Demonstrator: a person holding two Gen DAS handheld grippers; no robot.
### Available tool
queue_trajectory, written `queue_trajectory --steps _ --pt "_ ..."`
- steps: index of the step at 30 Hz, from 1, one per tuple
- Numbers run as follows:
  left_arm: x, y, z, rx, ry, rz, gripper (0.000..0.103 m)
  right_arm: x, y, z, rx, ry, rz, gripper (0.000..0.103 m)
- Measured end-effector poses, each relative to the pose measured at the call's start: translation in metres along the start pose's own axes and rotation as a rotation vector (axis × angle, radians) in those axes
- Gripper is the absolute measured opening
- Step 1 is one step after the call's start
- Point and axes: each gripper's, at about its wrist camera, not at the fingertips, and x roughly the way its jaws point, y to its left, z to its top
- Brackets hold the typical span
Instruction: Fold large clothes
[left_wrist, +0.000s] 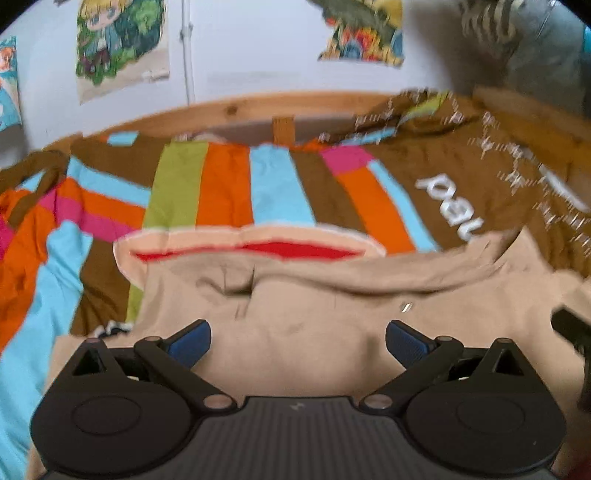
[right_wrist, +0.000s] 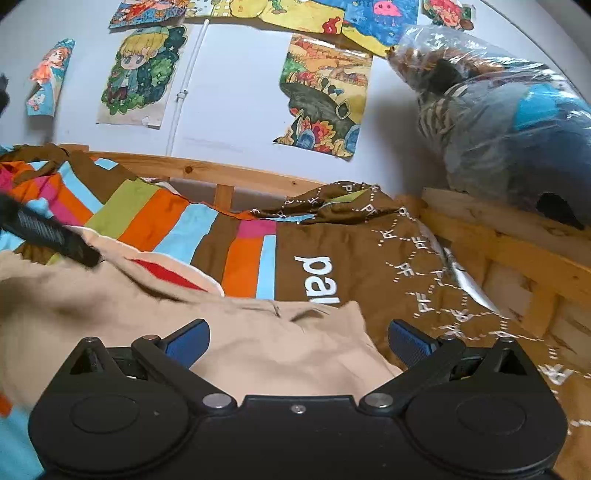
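beige garment (left_wrist: 295, 332), far edge perhaps blurred

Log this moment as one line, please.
left gripper open over beige garment | right gripper open at garment's right edge | garment on striped bedspread | nothing gripped

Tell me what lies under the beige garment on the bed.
The beige garment lies on the striped bedspread, which shows along its far edge and both sides. Whatever is beneath its middle is covered.

Colours and patterns noted.
Garment (left_wrist: 314, 325) plain beige; bedcover (left_wrist: 229, 184) striped brown, orange, sky-blue, green, pink; gripper pads (right_wrist: 188, 341) blue.
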Motion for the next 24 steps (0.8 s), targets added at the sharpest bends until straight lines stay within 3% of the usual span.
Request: queue_trajectory --steps 3,6,11,15,21,24 --pt "0.017 0.006 -0.020 -0.035 0.044 0.023 0.102 0.030 0.005 0.000 0.022 0.026 0.012 0.102" --pt "0.020 0.016 -0.041 -0.085 0.015 -0.015 0.103 0.055 0.014 -0.007 -0.018 0.086 0.024 0.102" --pt "0.026 0.015 -0.052 -0.066 0.006 -0.002 0.103 0.072 0.027 -0.026 -0.075 0.174 0.025 0.102" --pt "0.028 0.012 -0.054 -0.047 0.011 0.010 0.103 0.081 0.025 -0.040 -0.036 0.232 0.048 0.102" --pt "0.022 0.015 -0.057 -0.066 -0.025 -0.002 0.103 0.081 0.019 -0.046 0.021 0.231 0.079 0.102" --pt "0.011 0.016 -0.053 -0.061 -0.003 0.013 0.102 0.068 0.016 -0.041 0.034 0.201 0.075 0.102"
